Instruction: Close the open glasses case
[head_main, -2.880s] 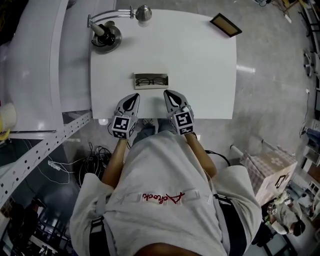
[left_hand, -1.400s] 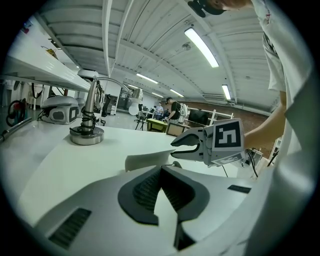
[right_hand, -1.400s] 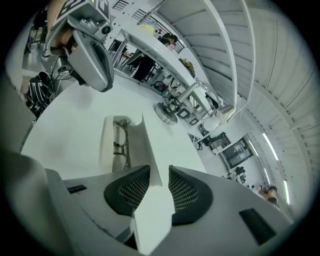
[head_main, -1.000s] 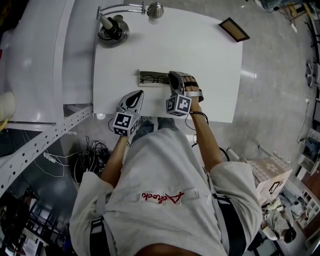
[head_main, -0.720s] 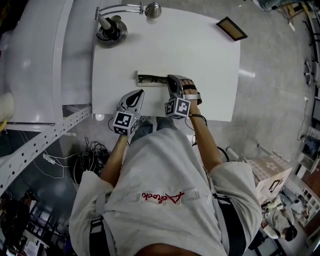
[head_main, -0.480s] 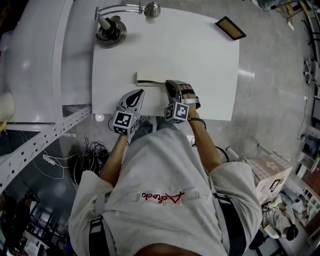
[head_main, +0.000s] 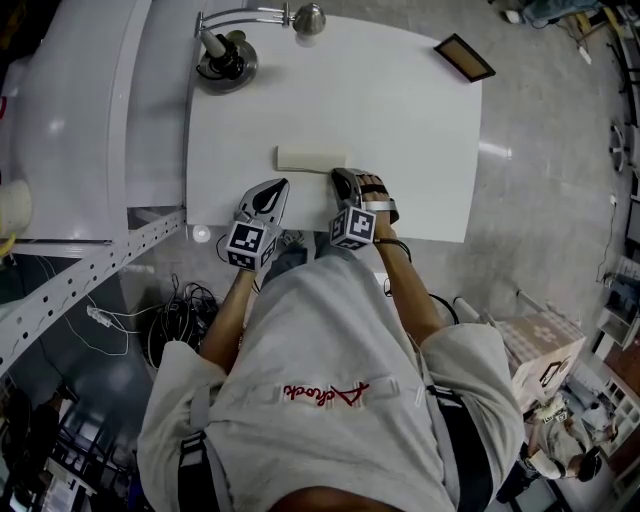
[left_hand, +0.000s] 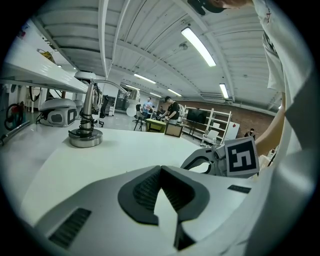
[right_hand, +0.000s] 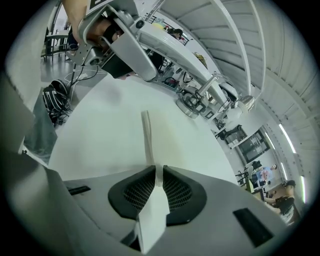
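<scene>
Your right claw (right_hand: 156, 171) is nipped on the glasses case (right_hand: 146, 131). Its jaws have just been easing apart, yet the case's thin cream edge fills the narrow slot and both pads lie against it, the rest of that edge running away across the table (head_main: 420, 150). Your left claw (left_hand: 160, 170) has its jaws together at the tips, with only tabletop showing through the small gap behind them. From above, your right hand (head_main: 374, 190) reaches out past the table's near edge with black straps across it. The claw is tipped forward and down, so its marker cube (head_main: 352, 227) faces up at the head camera, and the tips meet the right end of the case. The case lies lid down, a plain cream bar set crosswise a little nearer you than the table's middle. Your left claw sits just left of the right one over the near edge, pointing ahead and slightly down, just short of the case. Further out, a metal stand (head_main: 228, 62) on a round base is at the far left corner and a dark framed panel (head_main: 465, 57) at the far right. As for writing, the cubes carry black-and-white square patterns, and the red script across your shirt (head_main: 325, 395) comes upside down from the head view, too loopy for me to read.
</scene>
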